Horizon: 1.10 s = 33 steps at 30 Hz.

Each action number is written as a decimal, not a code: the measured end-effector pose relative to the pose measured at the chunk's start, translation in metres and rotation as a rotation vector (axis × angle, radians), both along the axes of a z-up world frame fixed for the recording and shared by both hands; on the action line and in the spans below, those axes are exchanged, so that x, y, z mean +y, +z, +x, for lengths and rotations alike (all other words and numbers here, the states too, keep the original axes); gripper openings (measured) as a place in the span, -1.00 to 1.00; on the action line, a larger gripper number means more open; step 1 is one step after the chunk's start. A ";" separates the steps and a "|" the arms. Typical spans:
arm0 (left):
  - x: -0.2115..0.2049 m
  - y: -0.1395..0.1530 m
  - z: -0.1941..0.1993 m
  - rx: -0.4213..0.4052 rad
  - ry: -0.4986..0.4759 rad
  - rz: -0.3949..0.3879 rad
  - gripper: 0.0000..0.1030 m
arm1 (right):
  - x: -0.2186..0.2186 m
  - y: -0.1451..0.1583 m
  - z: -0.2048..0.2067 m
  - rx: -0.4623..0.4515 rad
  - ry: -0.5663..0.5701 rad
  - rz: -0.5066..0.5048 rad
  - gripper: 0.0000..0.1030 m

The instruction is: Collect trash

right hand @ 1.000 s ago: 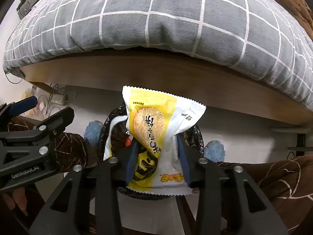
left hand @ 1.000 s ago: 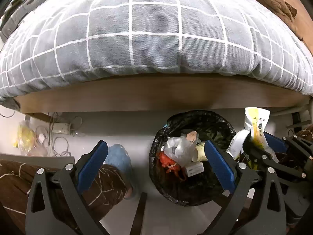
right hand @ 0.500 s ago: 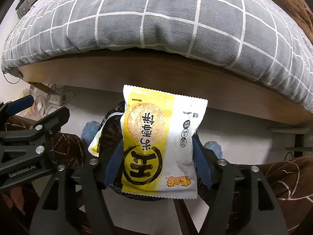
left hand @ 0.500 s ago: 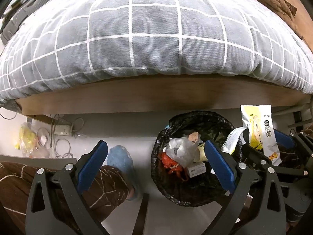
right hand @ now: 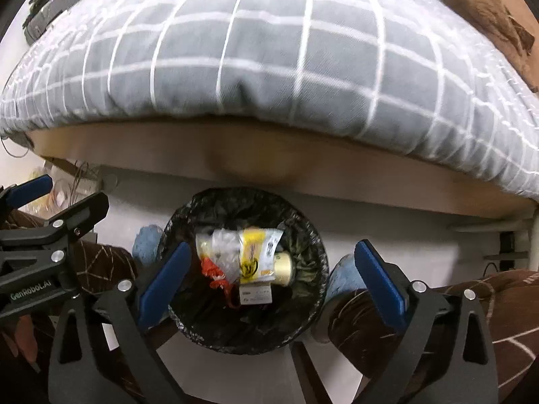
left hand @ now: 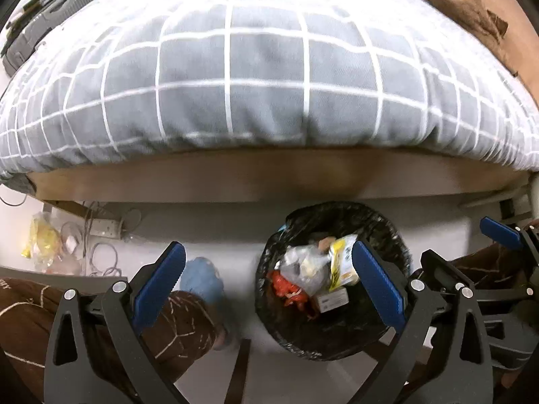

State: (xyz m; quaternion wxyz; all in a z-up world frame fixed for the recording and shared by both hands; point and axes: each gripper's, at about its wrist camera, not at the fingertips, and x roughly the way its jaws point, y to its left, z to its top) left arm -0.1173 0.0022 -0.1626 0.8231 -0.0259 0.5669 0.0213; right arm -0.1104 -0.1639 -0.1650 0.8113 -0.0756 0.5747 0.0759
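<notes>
1. Since a second ago the yellow snack packet (right hand: 253,254) has left the right gripper (right hand: 273,276); its jaws are opening with nothing between them.
2. The packet now lies in the one black-lined bin (right hand: 188,215), on the other trash.
3. The left gripper (left hand: 269,282) stands wide apart, empty.
4. Two blue slippers (right hand: 145,239) are partly hidden by the bin and the fingers.

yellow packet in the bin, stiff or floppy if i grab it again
Probably floppy: the yellow packet lies draped over the other trash in the bin, a thin film wrapper. Likely light for its size and somewhat slippery, since its surface looks glossy.
</notes>
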 end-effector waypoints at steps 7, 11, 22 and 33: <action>0.001 0.043 -0.001 -0.091 0.014 -0.013 0.89 | -0.021 0.040 -0.003 -0.100 -0.069 0.015 0.85; -0.003 0.069 -0.006 -0.140 0.006 -0.006 0.89 | -0.029 0.069 -0.007 -0.169 -0.105 0.009 0.85; -0.023 0.147 -0.037 -0.288 -0.039 0.011 0.89 | -0.047 0.154 -0.042 -0.351 -0.151 0.030 0.85; -0.033 0.178 -0.076 -0.342 -0.052 -0.001 0.89 | -0.052 0.194 -0.083 -0.437 -0.166 0.046 0.85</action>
